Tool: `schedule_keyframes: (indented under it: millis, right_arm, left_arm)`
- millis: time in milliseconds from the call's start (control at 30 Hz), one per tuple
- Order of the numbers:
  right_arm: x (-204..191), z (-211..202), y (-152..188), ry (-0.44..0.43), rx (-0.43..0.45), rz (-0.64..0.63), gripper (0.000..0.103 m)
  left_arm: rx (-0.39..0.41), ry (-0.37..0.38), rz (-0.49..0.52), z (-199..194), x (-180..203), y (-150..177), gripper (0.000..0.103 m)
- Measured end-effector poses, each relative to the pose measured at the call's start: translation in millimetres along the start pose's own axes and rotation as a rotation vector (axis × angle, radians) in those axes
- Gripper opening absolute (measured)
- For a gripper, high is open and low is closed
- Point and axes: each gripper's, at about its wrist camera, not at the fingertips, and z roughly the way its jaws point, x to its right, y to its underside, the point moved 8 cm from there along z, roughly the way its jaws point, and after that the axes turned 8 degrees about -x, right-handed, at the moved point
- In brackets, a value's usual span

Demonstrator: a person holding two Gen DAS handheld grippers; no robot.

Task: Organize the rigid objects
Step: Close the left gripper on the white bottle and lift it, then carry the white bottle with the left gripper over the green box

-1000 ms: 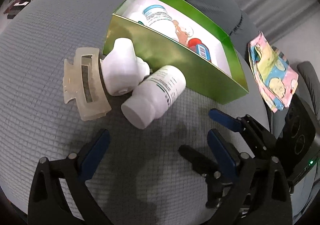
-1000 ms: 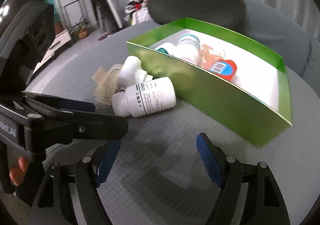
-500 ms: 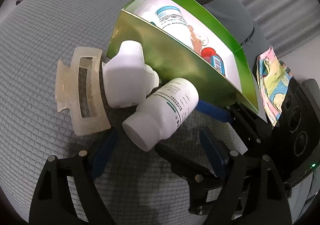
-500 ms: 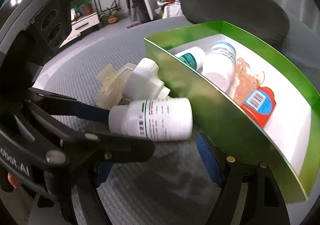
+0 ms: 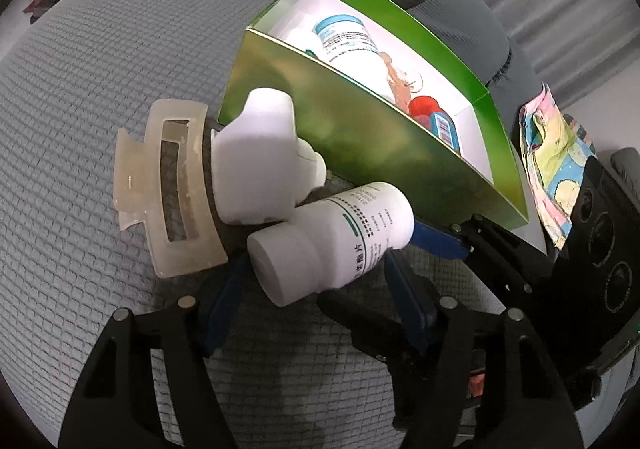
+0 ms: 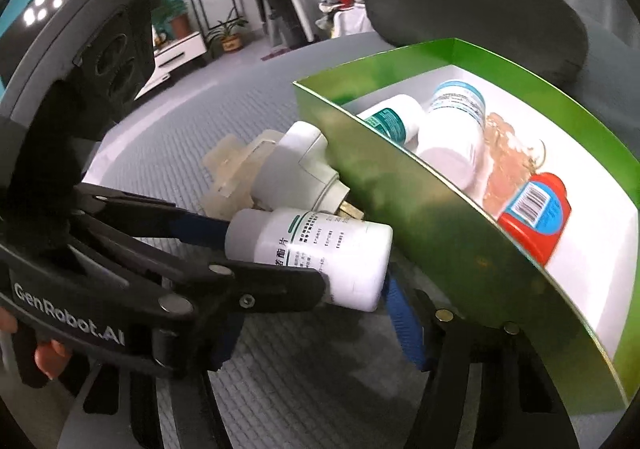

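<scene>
A white pill bottle lies on its side on the grey cushion, next to a white plug adapter and a translucent hair claw. My left gripper is open with its blue pads on either side of the bottle's cap end. My right gripper is open and straddles the same bottle from the other side; its near finger is partly hidden. A green box behind holds two bottles, a red item and a clear item.
The green box's near wall stands just behind the bottle. A patterned cloth lies right of the box. A dark cushion sits behind it. The two grippers overlap closely around the bottle.
Both grippers have moved forward from open cushion up to the pill bottle, which now sits between their fingers. The bottle, adapter and claw have stayed in place.
</scene>
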Motion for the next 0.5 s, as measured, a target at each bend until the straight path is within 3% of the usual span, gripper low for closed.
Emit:
schedule_keyframes:
  millis: [500]
  right_arm:
    - [-18.6,-53.0,24.9,0.105,0.113,0.091,0.066]
  left_arm:
    - [0.045,-0.002,0.178,-28.2,38.7,27.7,0.069]
